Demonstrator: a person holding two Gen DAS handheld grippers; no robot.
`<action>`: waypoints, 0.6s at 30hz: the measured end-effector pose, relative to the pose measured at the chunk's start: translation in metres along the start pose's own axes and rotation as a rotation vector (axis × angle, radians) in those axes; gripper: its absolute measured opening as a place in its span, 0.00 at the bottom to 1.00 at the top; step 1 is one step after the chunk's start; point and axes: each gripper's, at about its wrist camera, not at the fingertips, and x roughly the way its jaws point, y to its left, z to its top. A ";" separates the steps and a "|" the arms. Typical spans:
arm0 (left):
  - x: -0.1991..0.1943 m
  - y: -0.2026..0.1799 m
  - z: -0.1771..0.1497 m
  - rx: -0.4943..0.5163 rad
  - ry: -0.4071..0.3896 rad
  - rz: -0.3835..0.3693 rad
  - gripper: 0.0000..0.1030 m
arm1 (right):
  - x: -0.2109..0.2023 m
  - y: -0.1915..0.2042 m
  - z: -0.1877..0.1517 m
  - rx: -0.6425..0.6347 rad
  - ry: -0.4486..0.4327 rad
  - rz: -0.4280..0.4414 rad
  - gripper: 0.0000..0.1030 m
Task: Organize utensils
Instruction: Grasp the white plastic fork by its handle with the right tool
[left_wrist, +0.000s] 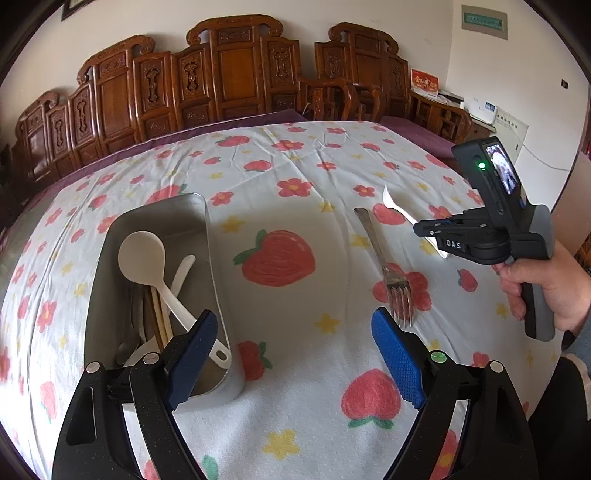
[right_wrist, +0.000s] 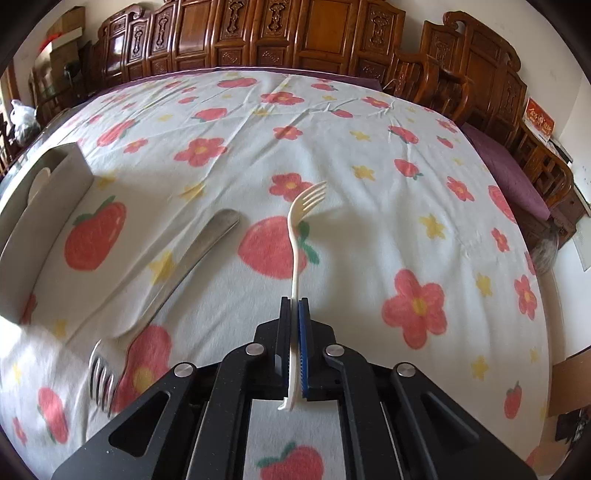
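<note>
My right tool (right_wrist: 295, 306) is clamped tight on the handle of a white plastic fork (right_wrist: 295, 258), which sticks out ahead of the pads with its tines up, held clear above the flower-and-strawberry cloth (right_wrist: 369, 221) on the desk. My left tool (left_wrist: 295, 354) hangs wide apart with nothing in it, near the desk's front edge, its left pad over the grey rectangular metal tin (left_wrist: 218, 295). That tin already holds a white plastic ladle-spoon (left_wrist: 147, 258) and other utensils I can't make out clearly. A steel dinner fork (left_wrist: 384, 258) lies loose on the cloth, between tin and right tool. I judge I'm mid-carry: next I swing the plastic fork left over the tin, lower it and release, then fetch the steel one.
</note>
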 end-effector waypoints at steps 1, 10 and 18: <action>0.000 -0.001 0.000 0.001 0.001 0.001 0.80 | -0.006 0.000 -0.003 0.004 -0.011 -0.004 0.04; 0.003 -0.032 -0.004 0.046 0.024 0.012 0.80 | -0.085 -0.011 -0.032 0.070 -0.117 0.061 0.04; 0.005 -0.064 0.004 0.078 0.037 0.013 0.80 | -0.137 -0.023 -0.053 0.114 -0.171 0.100 0.04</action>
